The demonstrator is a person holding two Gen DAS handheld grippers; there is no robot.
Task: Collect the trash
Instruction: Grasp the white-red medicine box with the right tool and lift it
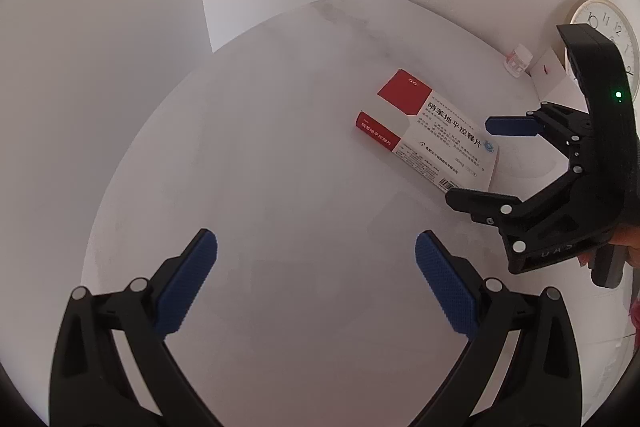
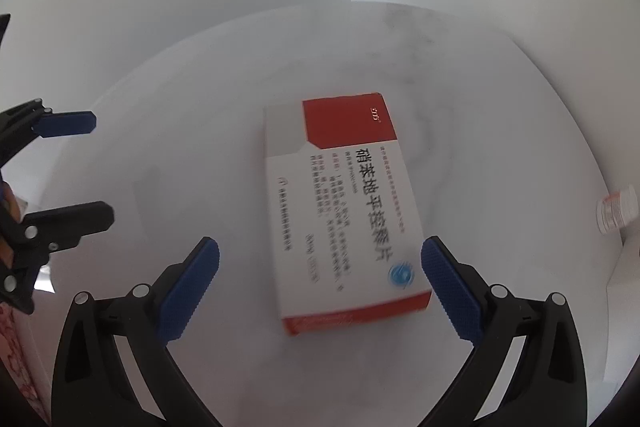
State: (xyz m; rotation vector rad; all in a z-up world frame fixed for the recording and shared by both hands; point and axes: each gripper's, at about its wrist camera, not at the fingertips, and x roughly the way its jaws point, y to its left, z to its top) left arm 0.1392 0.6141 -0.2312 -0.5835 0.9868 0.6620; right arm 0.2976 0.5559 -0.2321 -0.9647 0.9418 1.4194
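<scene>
A red and white medicine box [image 2: 344,207] with black Chinese print lies flat on the round white table [image 2: 180,167]. My right gripper [image 2: 320,279] is open, and the near end of the box sits between its blue fingertips, closer to the right pad [image 2: 448,287]. In the left wrist view the same box [image 1: 430,131] lies to the right of centre, with the right gripper [image 1: 476,163] open just beside it. My left gripper [image 1: 316,279] is open over bare table with nothing between its fingers.
A small clear bottle [image 1: 518,61] lies near the table's far right edge, also seen as the bottle [image 2: 616,211]. A white wall clock [image 1: 604,35] and a white paper card [image 1: 554,77] stand behind it. A person's hand [image 1: 626,247] holds the right gripper's handle.
</scene>
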